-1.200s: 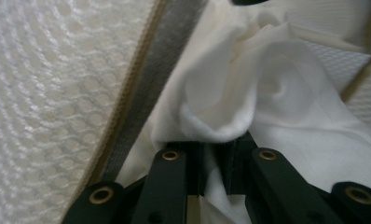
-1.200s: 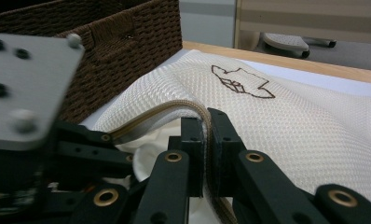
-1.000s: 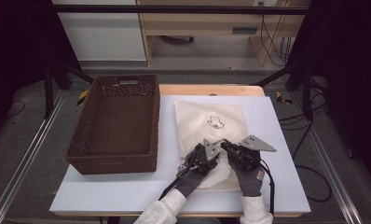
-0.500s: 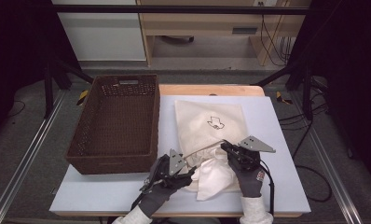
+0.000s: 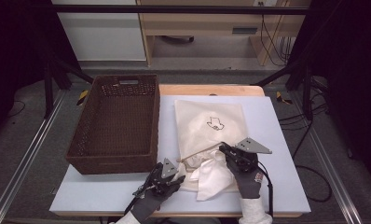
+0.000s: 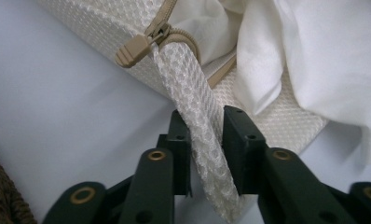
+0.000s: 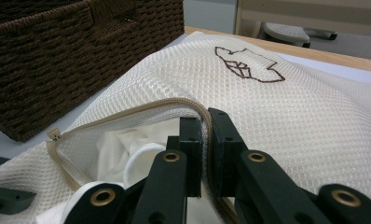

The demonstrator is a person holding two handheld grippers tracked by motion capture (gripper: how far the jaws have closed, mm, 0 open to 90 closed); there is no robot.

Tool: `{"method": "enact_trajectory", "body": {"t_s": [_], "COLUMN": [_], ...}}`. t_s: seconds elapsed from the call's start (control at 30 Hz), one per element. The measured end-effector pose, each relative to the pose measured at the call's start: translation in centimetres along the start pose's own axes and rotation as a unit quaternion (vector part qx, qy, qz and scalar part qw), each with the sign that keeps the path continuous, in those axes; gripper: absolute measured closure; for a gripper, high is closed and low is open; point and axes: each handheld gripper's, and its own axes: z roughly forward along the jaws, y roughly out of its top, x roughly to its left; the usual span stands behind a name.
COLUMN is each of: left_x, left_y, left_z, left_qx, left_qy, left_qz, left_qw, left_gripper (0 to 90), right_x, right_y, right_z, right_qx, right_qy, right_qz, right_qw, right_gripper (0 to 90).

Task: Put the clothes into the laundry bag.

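— What have you got hold of?
— Your right gripper [image 7: 206, 154] pinches the zipper edge of the cream mesh bag [image 5: 210, 126], flat on the pale surface [image 5: 277, 140] beside the woven brown basket [image 5: 116, 123].
— And your left?
— The left gripper [image 6: 206, 154] has moved left, jaws just closing onto the mesh loop [image 6: 197, 126] by the tan zipper pull [image 6: 134, 49]; white cloth [image 5: 214, 175] spills out.

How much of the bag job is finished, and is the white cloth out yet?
Done: the mesh bag is unzipped. In hand: the right claw pinches the zipper edge up, the left claw has just been closing on the mesh strap. Left: the white cloth spills partly out; the basket looks empty.
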Motion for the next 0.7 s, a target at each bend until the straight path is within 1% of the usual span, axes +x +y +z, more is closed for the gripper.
{"method": "enact_trajectory", "body": {"t_s": [0.03,0.1,0.17,0.23,0.33,0.37,0.57,0.7], "left_x": [0.1,0.3,0.3,0.2,0.1,0.1,-0.2,-0.2], "left_y": [-0.1,-0.6,-0.8,-0.9,-1.3,-1.4,-1.4,-1.4], "left_z": [0.1,0.3,0.4,0.3,0.3,0.3,0.3,0.4], "left_qx": [0.002,0.004,-0.001,-0.003,-0.016,-0.019,-0.020,-0.021], "left_qy": [-0.003,-0.012,-0.012,-0.010,-0.008,-0.008,0.002,0.002], "left_qz": [-0.002,-0.014,-0.011,-0.008,-0.007,-0.007,0.004,0.005], "left_qw": [1.0000,0.9998,0.9999,0.9999,0.9998,0.9998,0.9998,0.9998], "left_gripper": [75.5,79.5,81.7,81.8,81.8,81.7,81.4,81.2], "right_x": [0.1,0.2,0.4,0.6,0.8,0.9,1.7,2.4], "right_y": [0.0,-0.1,0.0,0.0,0.0,0.0,-0.4,-1.1], "right_z": [0.0,-0.1,-0.4,-0.8,-1.5,-1.8,-3.7,-4.1], "right_qx": [-0.001,-0.003,-0.007,-0.006,0.003,0.006,0.000,0.005], "right_qy": [-0.001,-0.005,-0.007,-0.017,-0.029,-0.032,-0.041,-0.035], "right_qz": [-0.001,-0.007,-0.011,-0.014,-0.016,-0.015,-0.010,-0.011], "right_qw": [1.0000,1.0000,0.9999,0.9997,0.9995,0.9994,0.9991,0.9993], "right_gripper": [82.2,75.2,66.6,57.1,47.9,46.1,37.8,37.5]}}
